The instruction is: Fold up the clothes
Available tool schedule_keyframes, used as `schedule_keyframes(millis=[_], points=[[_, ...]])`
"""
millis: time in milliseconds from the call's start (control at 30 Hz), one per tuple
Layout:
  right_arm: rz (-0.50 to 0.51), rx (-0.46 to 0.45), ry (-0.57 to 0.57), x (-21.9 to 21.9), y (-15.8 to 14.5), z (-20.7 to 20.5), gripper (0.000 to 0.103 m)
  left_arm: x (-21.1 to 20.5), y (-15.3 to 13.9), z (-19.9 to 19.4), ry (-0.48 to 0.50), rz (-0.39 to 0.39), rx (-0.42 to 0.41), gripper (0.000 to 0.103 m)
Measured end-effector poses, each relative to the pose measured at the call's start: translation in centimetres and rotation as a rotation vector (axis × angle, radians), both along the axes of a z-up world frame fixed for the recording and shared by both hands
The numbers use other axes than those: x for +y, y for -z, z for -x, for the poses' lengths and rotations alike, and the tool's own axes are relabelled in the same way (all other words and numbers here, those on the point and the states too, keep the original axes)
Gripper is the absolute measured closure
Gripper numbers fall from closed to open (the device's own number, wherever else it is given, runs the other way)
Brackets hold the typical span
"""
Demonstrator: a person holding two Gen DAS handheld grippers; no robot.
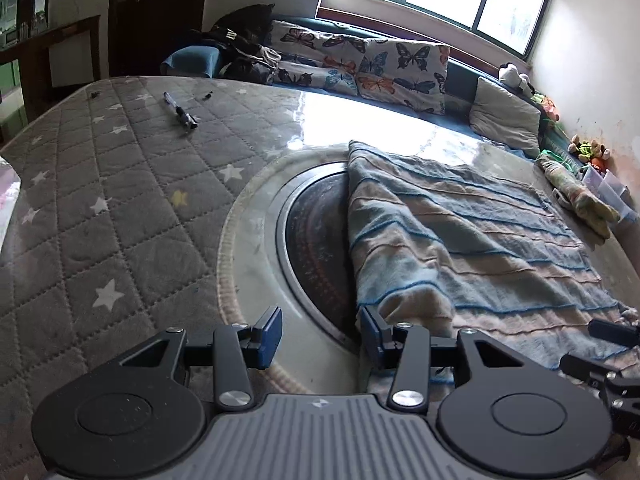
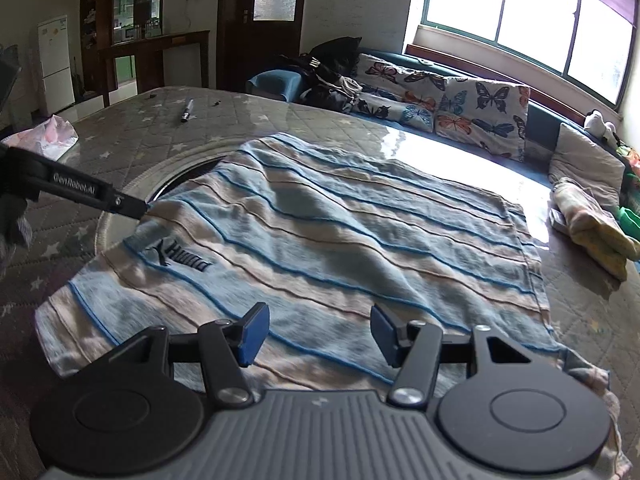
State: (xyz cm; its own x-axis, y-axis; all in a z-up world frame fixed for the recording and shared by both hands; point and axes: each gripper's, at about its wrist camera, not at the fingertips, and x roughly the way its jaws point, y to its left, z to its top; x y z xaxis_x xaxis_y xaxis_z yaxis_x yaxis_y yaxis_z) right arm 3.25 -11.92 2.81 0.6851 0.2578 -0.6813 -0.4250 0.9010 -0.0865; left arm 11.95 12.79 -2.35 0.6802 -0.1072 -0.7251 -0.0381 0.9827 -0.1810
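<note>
- Striped shirt (image 2: 320, 232) lies spread on the quilted counter (image 1: 100, 200), covering part of a round inset (image 1: 316, 240).
- Pen (image 1: 180, 110) lies far back; folded cloth (image 2: 596, 228) lies at the right edge.
- Left tool (image 1: 320, 336): jaws apart, empty, at the shirt's left edge.
- Right tool (image 2: 318, 334): jaws apart, empty, above the shirt.
- Shirt's near hem is hidden behind the tool body.

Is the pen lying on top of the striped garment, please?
No, the pen lies on the quilted star-patterned cover, well apart from the striped garment.
</note>
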Motion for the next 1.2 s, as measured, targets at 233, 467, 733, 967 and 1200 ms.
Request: schedule_keyframes(millis=[233, 467, 733, 967, 1200], points=[[-0.016, -0.004, -0.038, 1.6, -0.6, -0.4, 0.054, -0.5, 0.7, 0.8, 0.026, -0.007, -0.013, 0.058], [-0.078, 0.002, -0.088, 3.2, -2.1, -2.0, 0.061, -1.4, 0.5, 1.6, 0.081, 0.009, -0.080, 0.095], [-0.155, 0.067, -0.201, 7.2, -3.0, -4.6, 0.068, -1.4, 0.2, 2.7, 0.108, 0.114, -0.119, 0.097], [-0.146, 0.147, -0.262, 11.2, -1.8, -6.1, 0.072, 1.6, 0.2, 4.8, 0.015, 0.135, -0.096, 0.097], [-0.042, 0.158, -0.275, 14.9, -0.1, -4.0, 0.073, 5.1, -0.1, 5.9, -0.113, 0.112, -0.094, 0.096]])
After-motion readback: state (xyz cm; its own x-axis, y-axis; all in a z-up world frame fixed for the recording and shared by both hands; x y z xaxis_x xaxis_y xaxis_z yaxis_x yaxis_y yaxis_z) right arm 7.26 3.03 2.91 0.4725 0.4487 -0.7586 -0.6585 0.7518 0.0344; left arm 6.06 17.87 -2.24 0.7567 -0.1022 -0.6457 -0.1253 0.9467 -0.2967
